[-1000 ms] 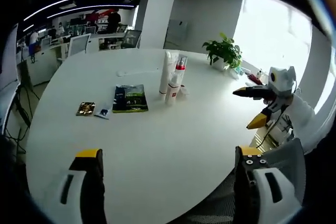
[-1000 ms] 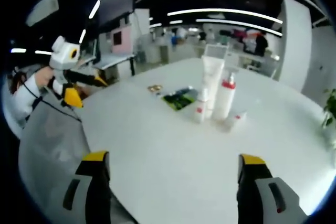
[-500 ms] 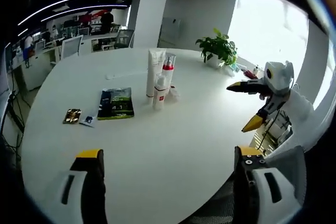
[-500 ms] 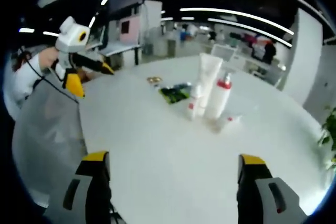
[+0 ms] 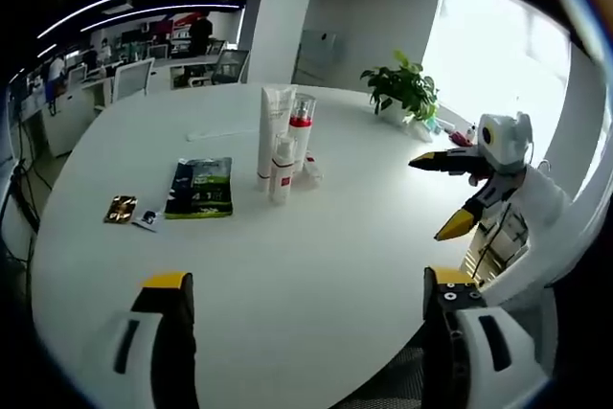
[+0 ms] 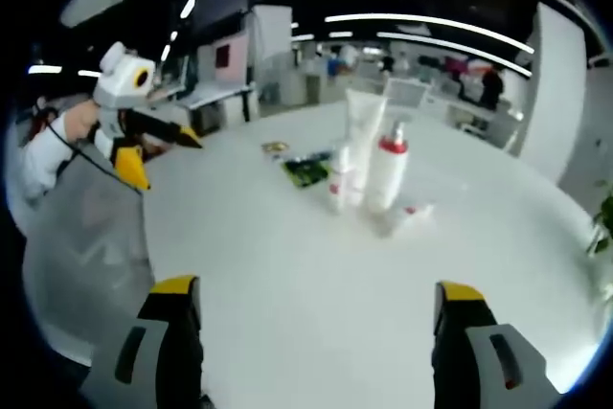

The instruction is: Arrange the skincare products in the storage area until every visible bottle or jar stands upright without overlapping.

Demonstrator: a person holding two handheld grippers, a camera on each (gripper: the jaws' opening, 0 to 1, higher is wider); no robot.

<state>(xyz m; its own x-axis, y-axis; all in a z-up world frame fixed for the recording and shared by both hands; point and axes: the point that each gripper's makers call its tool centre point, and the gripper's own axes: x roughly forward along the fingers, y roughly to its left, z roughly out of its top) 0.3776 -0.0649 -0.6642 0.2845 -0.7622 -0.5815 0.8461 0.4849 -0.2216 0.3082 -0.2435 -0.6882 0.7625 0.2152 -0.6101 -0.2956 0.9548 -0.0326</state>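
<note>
On the white round table (image 5: 316, 237) a tall white tube (image 5: 273, 131), a white bottle with a red cap (image 5: 300, 136) and a small white bottle (image 5: 282, 168) stand upright close together. A small tube or jar (image 5: 312, 170) lies beside them. The same group appears in the right gripper view: tube (image 6: 359, 136), red-capped bottle (image 6: 386, 171), small bottle (image 6: 337, 179), lying item (image 6: 407, 213). My left gripper (image 5: 306, 280) is open and empty, well short of the group. My right gripper (image 6: 316, 287) is open too, and shows at the table's edge (image 5: 441, 194).
A green packet (image 5: 199, 187), a gold sachet (image 5: 120, 209) and a small sachet (image 5: 146, 221) lie flat left of the bottles. A potted plant (image 5: 402, 88) stands at the far edge. The left gripper (image 6: 158, 160), held by a white sleeve, shows off the table's left.
Both cameras have drifted a little, so the bottles sit slightly more to the left in each view. The products themselves have not moved. Both grippers stay open.
</note>
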